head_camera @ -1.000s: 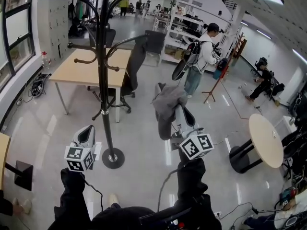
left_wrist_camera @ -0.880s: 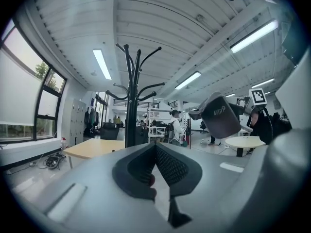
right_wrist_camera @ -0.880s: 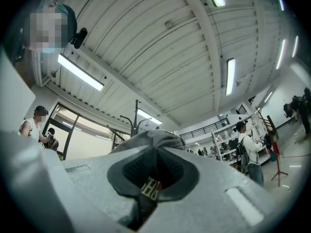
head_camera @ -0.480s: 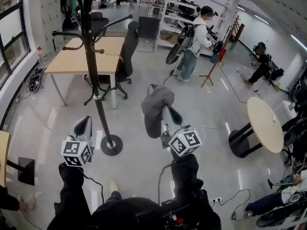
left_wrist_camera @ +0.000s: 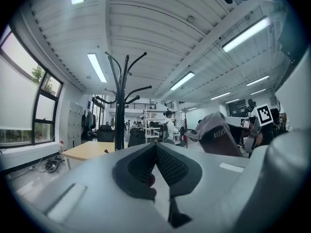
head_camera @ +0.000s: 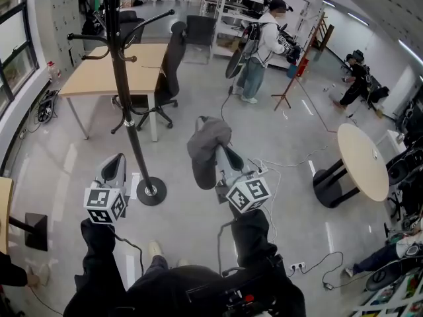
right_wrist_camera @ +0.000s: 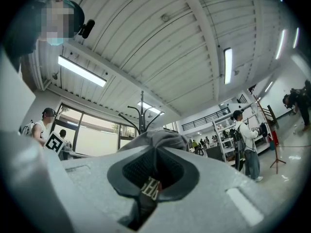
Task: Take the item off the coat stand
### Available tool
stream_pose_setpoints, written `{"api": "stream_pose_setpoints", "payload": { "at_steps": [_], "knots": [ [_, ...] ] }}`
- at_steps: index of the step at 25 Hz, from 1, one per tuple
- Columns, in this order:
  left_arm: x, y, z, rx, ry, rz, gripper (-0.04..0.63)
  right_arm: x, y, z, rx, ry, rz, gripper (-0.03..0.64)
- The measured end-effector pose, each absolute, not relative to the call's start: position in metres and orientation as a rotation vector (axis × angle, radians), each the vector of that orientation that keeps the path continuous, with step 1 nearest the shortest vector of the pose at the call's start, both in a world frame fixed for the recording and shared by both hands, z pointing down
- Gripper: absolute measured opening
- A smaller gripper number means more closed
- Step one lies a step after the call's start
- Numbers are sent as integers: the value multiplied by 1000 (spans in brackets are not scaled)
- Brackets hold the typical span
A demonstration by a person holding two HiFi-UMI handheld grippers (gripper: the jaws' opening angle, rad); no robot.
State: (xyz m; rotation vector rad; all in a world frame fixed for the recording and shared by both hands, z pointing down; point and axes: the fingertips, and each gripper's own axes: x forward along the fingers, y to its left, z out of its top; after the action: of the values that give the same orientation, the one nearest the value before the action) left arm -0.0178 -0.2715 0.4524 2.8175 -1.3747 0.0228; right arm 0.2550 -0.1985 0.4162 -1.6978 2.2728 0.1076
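Note:
The black coat stand (head_camera: 122, 78) rises at the left of the head view, its hooks bare and its round base (head_camera: 151, 191) on the floor. A grey cap (head_camera: 206, 144) hangs clear of the stand to its right, and my right gripper (head_camera: 221, 156) is shut on it. In the right gripper view the cap (right_wrist_camera: 160, 137) bulges over the jaws, with its strap pinched at the right gripper (right_wrist_camera: 154, 152). My left gripper (head_camera: 114, 170) is shut and holds nothing, near the stand's base. In the left gripper view its pads meet at the left gripper (left_wrist_camera: 155, 147), with the stand (left_wrist_camera: 120, 106) ahead and the cap (left_wrist_camera: 216, 132) at right.
A wooden desk (head_camera: 99, 71) and a black office chair (head_camera: 170, 65) stand behind the coat stand. A round table (head_camera: 362, 160) is at the right. A person with a backpack (head_camera: 261, 45) stands further back, by shelving. Cables lie on the floor (head_camera: 284, 167).
My right gripper has sunk and drawn back toward me with the cap, further from the stand's hooks. The left gripper has shifted a little beside the stand's base.

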Motion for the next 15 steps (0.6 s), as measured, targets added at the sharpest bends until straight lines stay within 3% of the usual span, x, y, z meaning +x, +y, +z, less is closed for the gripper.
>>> {"api": "stream_pose_setpoints", "payload": {
  "at_steps": [15],
  "knots": [
    [-15, -249, 464, 2794, -1411, 31, 2, 245, -182, 444, -1657, 2355, 87, 17]
  ]
}}
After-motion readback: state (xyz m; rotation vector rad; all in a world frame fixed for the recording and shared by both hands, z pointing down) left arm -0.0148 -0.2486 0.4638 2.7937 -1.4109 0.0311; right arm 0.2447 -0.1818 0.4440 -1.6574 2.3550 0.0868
